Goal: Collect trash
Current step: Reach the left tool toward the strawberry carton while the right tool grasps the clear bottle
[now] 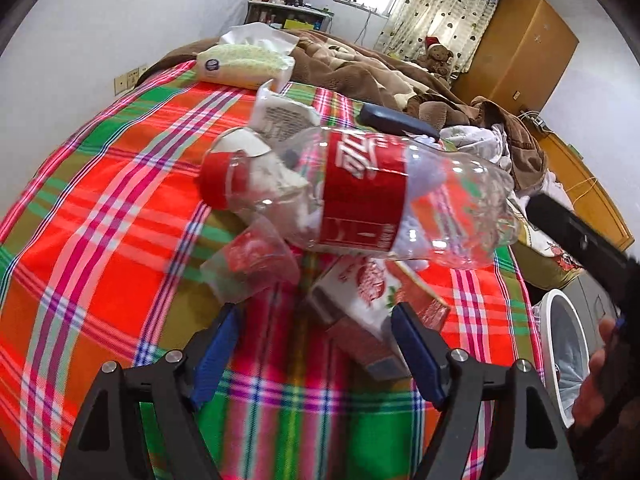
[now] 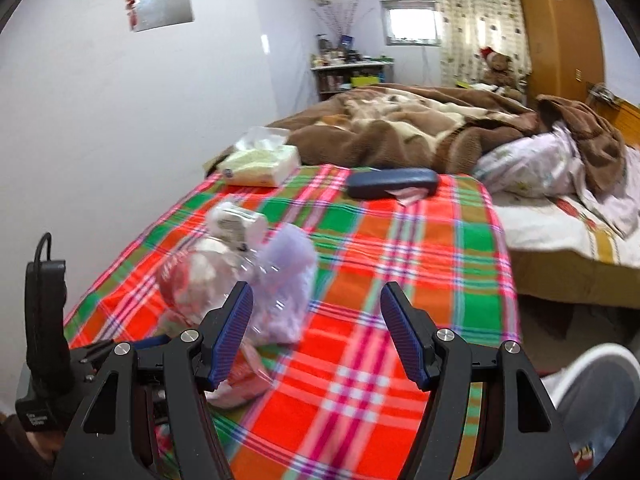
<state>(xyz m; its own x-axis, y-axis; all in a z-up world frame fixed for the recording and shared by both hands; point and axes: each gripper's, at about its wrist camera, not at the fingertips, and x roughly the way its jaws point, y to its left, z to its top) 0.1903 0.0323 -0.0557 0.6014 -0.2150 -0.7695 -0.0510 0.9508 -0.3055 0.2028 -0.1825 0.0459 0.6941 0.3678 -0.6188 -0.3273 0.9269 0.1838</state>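
Two tools are in your hands, and both stand with their blue pads spread apart, gripping nothing. Your left tool [image 1: 316, 344] hangs low over the plaid bedspread [image 1: 100, 240], pointed at a small heap of trash. Nearest to it lies a flattened red-and-white carton [image 1: 360, 304], its lower end between the pads but touching neither as far as you can see. Just to the left of the carton lies a clear plastic cup [image 1: 252, 264] on its side. Above both lies an empty clear bottle [image 1: 360, 196] with a red label and red cap, on its side, cap to the left. Behind the bottle sits crumpled white paper packaging [image 1: 280, 120], and beyond that a dark blue case [image 1: 396, 120] and a pack of tissues [image 1: 244, 64] near the brown blanket [image 1: 360, 68]. At the right edge, off the bed, you can see the white rim of a lined waste bin [image 1: 560, 360].

Your right tool [image 2: 316, 332] hovers over the same bedspread [image 2: 400, 280]. The bottle [image 2: 240, 276] shows blurred at its left pad; whether they touch, you cannot tell. The dark blue case [image 2: 392, 184] and the pack of tissues [image 2: 260, 164] lie farther up the bed, well apart from the tool. The bin's rim [image 2: 592, 360] shows at the lower right.
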